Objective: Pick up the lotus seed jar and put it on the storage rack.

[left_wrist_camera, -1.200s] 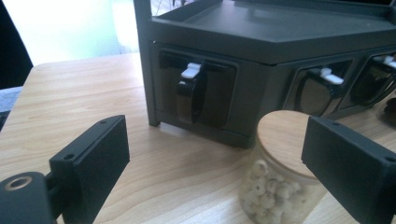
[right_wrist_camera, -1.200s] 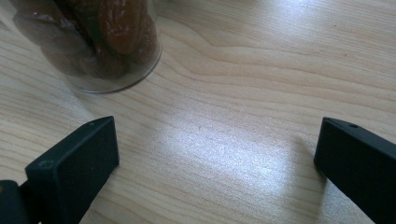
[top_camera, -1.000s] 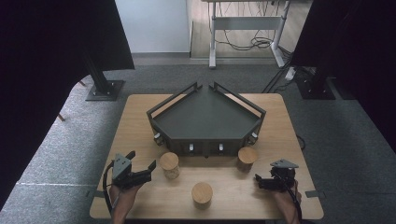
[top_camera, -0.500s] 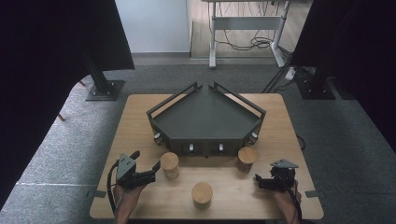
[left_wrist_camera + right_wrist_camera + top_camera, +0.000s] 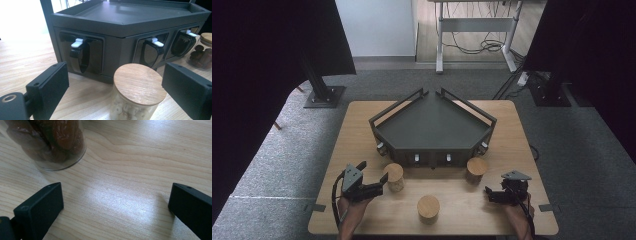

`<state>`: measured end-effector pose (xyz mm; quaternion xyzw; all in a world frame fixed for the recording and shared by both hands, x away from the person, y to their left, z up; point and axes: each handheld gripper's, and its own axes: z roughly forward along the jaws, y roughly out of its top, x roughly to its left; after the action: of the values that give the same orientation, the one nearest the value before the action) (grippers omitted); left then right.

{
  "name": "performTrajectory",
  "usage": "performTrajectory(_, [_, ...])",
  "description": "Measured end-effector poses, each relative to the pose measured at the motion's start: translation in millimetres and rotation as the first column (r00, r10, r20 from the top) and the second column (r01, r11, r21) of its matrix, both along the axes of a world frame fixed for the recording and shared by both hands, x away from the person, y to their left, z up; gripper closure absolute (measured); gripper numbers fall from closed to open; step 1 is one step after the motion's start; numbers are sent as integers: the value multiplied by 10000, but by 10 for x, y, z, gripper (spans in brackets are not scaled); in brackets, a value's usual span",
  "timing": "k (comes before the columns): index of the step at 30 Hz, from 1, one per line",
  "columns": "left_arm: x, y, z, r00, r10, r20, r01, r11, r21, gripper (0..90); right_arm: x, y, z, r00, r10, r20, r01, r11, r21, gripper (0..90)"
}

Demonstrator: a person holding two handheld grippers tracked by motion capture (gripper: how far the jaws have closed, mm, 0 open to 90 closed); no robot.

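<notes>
Wooden bench carries a dark grey angular tray rack at centre, its front face set with black dispenser-style slots with white tabs.

Three glass jars with wooden lids stand in front of it:
- left jar, pale round pieces inside, just in front of the rack's left front corner
- right jar, dark brown pieces inside, near the rack's right front corner
- middle jar, closer to the person, between the two hands, well apart from the rack

Left gripper: held in the person's left hand, pointing right at the left jar. Fingers spread wide. In the left gripper view the jar sits between them with a gap to each finger; nothing gripped. High view puts the fingertips just beside the jar, contact not resolvable. Right jar visible at the far right edge of that view.

Right gripper: in the right hand near the bench's right front, grey plate on top. Fingers released, wide apart, bare wood between them, angled down at the bench. A jar of brown dried fruit stands ahead and to the left of the fingers, apart from them.
</notes>
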<state>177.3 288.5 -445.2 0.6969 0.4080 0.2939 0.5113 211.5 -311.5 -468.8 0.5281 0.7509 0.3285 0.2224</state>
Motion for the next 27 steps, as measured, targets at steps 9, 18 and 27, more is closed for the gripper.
performTrajectory(9, [37, -57, -26, 9999, -162, -34, 162, 9999, 24, 69, 0, 7, 1, 10000, -8, -4, 8, 10000, 3, 0])
performTrajectory(18, [65, -88, -53, 9996, -280, -39, 280, 9996, -102, 70, 1, 12, 0, 10000, -2, -2, 2, 10000, 2, 0])
performTrajectory(27, [110, -141, -86, 9991, -421, -90, 419, 9990, -162, 69, 2, 15, 0, 10000, 4, -4, -4, 10000, 5, 0])
